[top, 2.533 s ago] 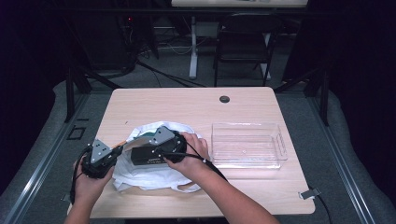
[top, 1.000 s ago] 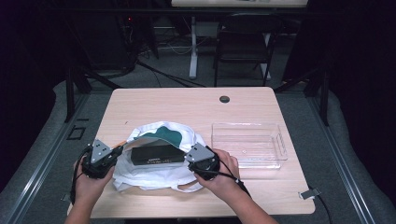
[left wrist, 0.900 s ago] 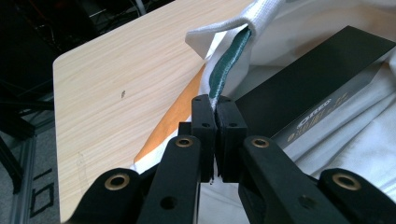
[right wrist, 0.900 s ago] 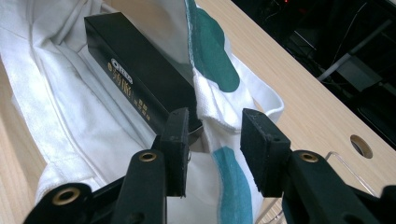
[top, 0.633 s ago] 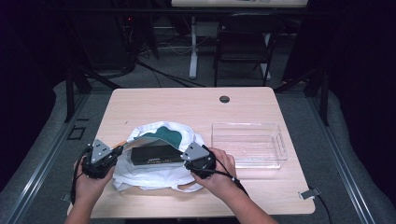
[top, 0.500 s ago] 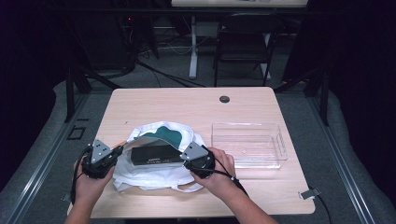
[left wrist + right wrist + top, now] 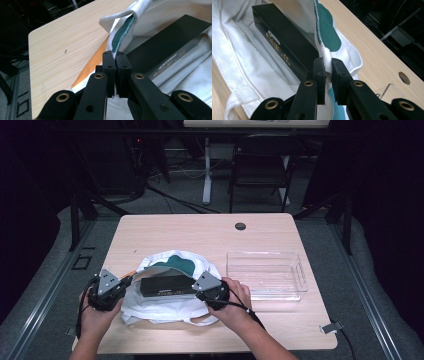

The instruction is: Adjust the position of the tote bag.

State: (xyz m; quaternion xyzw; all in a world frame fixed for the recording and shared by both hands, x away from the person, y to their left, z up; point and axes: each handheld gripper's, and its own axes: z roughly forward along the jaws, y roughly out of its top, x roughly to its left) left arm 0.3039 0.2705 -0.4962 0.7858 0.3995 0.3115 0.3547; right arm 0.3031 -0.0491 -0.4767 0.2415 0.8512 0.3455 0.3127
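Observation:
A white cloth bag [image 7: 165, 309] with a green print lies open on the table, and a long black box [image 7: 167, 285] with gold lettering rests inside it. My left gripper [image 7: 131, 279] is at the bag's left edge, shut on the white rim [image 7: 122, 32] beside the box [image 7: 165, 42]. My right gripper [image 7: 196, 287] is at the bag's right edge. Its jaws have just been closing, and they now pinch the bunched white hem [image 7: 326, 56] next to the box [image 7: 284, 37].
A clear plastic tray [image 7: 264, 253] stands on the wooden table [image 7: 200, 235] right of the bag. A cable hole [image 7: 240, 226] sits near the table's far edge. A chair [image 7: 262, 165] and desk legs stand beyond it.
The right gripper carried the black box over the bag, left it lying inside, then moved to the bag's right rim and closed on it. The left gripper kept still.

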